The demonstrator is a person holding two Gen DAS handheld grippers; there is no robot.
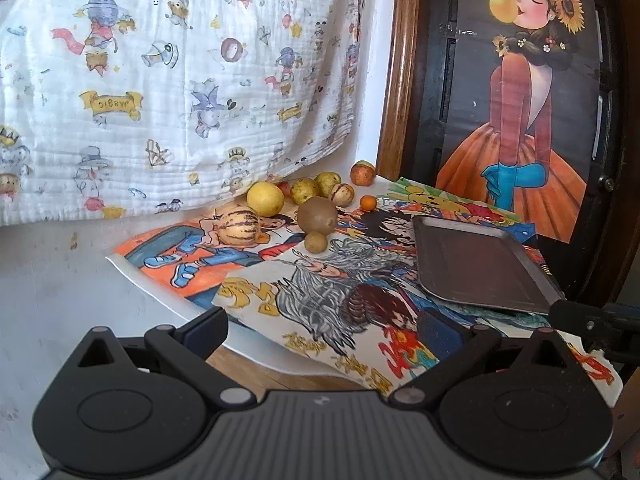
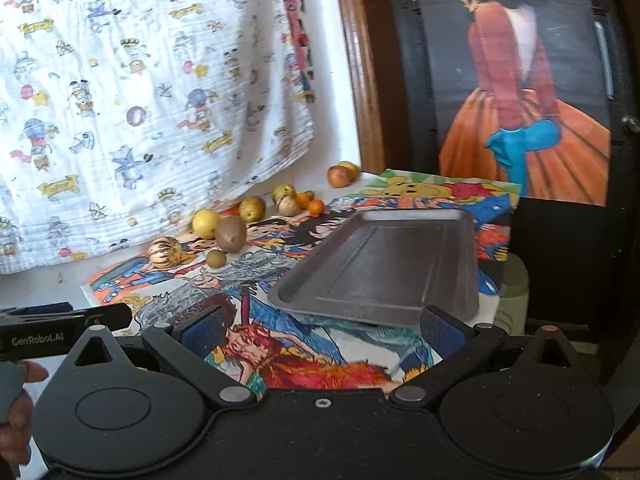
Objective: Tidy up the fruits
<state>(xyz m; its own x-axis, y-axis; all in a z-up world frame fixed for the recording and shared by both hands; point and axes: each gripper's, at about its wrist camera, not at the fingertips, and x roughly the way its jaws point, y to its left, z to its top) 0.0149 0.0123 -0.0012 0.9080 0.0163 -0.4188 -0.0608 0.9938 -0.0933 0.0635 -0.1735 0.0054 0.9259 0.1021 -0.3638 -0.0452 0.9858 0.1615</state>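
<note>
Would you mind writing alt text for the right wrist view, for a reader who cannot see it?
An open right gripper faces an empty metal tray lying on cartoon posters. Beyond the tray's left side, small fruits are scattered below a printed cloth, among them a kiwi, a yellow fruit and a striped melon.

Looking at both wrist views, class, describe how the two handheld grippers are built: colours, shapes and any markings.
Both the left gripper and right gripper are matte black, with two rounded disc housings, hinged linkage arms with grey pivot pins, and dark blue finger pads. The left one's body is ribbed; the right one's is lightly speckled. In the right view, the left gripper's side reads "GenRobot.AI".
</note>
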